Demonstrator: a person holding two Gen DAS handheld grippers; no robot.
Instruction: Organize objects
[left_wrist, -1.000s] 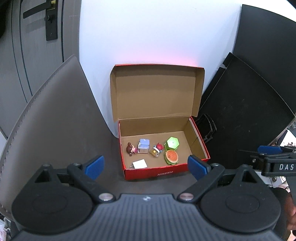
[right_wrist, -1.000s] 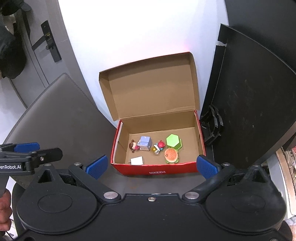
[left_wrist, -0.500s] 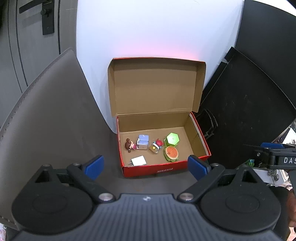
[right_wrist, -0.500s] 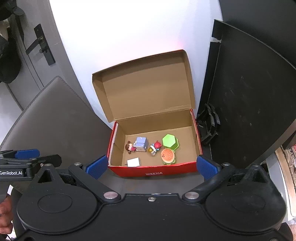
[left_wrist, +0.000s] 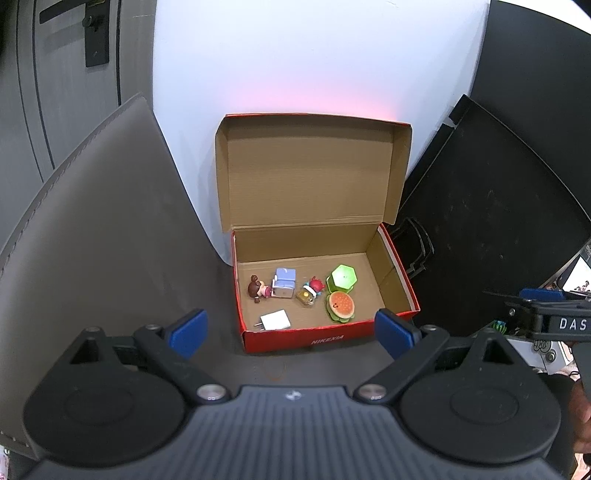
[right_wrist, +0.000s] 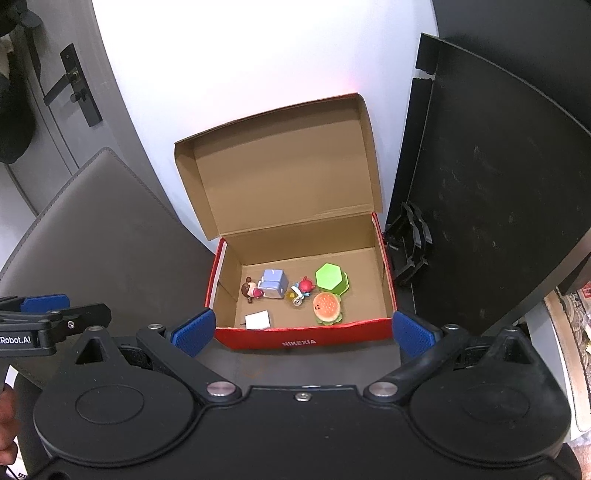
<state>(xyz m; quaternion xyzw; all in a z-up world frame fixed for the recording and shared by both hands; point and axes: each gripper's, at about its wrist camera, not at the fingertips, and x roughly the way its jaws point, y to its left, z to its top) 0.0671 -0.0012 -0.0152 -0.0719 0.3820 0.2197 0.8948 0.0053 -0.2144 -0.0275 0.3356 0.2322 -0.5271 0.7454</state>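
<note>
An open red shoe box (left_wrist: 325, 339) (right_wrist: 303, 341) stands on a dark surface, its lid up against the white wall. Inside lie a small doll (left_wrist: 257, 290) (right_wrist: 250, 290), a blue block (left_wrist: 284, 282) (right_wrist: 273, 283), a red figure (left_wrist: 310, 290) (right_wrist: 301, 290), a green hexagon box (left_wrist: 341, 277) (right_wrist: 330, 277), a burger toy (left_wrist: 340, 305) (right_wrist: 327, 307) and a white plug (left_wrist: 274, 319) (right_wrist: 257, 319). My left gripper (left_wrist: 290, 330) and right gripper (right_wrist: 304, 328) are both open and empty, in front of the box and above it.
A grey leather chair back (left_wrist: 92, 229) (right_wrist: 92, 236) stands left of the box. Black panels (left_wrist: 491, 229) (right_wrist: 491, 206) lean at the right. A grey door with a handle (left_wrist: 94, 33) is at the far left.
Both grippers have drawn back a little and the box sits slightly lower and nearer the middle of each view. The objects in the box have not moved.
</note>
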